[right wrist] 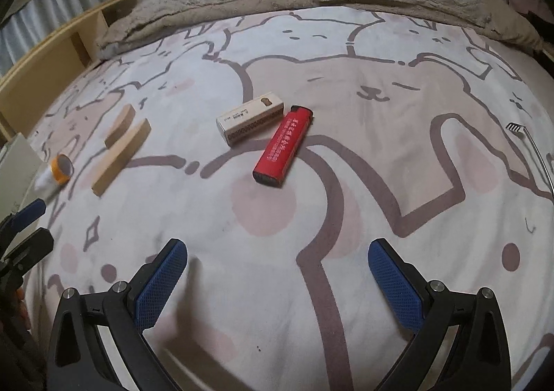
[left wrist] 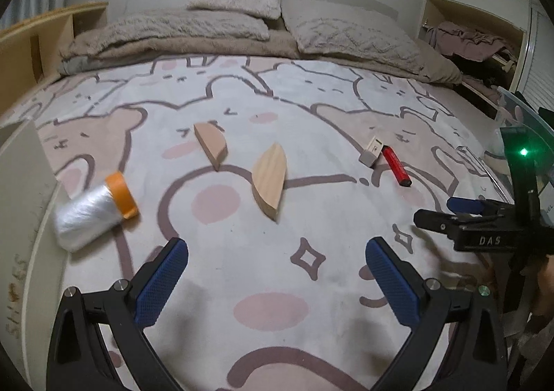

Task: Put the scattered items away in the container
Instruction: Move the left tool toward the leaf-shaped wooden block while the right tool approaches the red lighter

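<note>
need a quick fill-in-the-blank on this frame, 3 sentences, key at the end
1. The lighter lying beside the small box is ____ in colour.
2. The number of wooden pieces on the blanket is ____.
3. Both the left gripper and the right gripper have their jaws ____.

Missing words: red; two; open

On bed [left wrist: 311, 287]: roll [left wrist: 93, 211] far left, two wood blocks [left wrist: 270, 179] mid, eraser [right wrist: 249, 121] touching lighter [right wrist: 282, 148] right.
</note>
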